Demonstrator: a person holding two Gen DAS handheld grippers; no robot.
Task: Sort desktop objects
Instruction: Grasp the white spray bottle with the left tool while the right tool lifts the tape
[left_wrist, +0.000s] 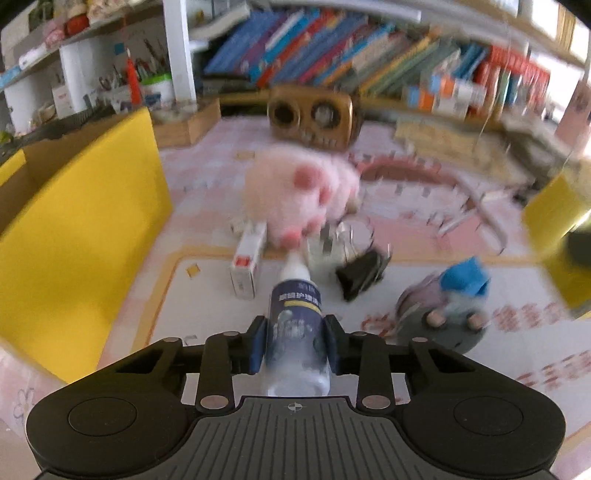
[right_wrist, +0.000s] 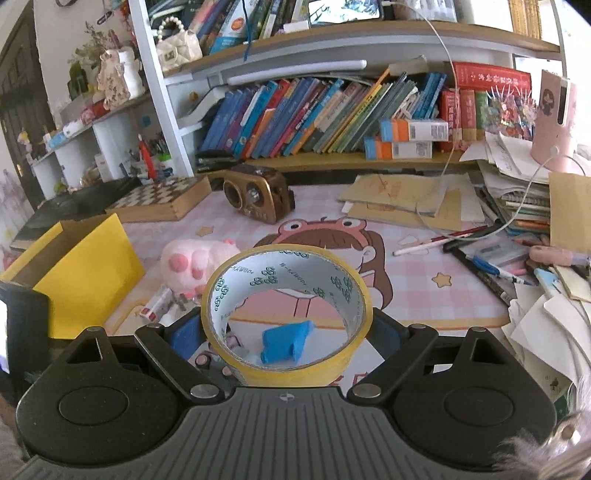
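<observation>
The left claw (left_wrist: 295, 343) is clenched on a dark-labelled bottle (left_wrist: 295, 332), white cap pointing forward, lifted off the tabletop (left_wrist: 424, 291), probably bound for the yellow box (left_wrist: 81, 236) at its left. The right claw (right_wrist: 286, 325) grasps a yellow tape roll (right_wrist: 288, 314) by its sides, hole facing the camera. Beyond lie a pink plush (left_wrist: 299, 192) and a white carton (left_wrist: 245, 266). Motion blur smears the left view; the box's inside is hidden.

Tape roll (right_wrist: 286, 314) yellow, green-printed core; bottle (left_wrist: 295, 325) navy label, white cap; plush (left_wrist: 301, 192) pink; box (left_wrist: 81, 229) yellow.
</observation>
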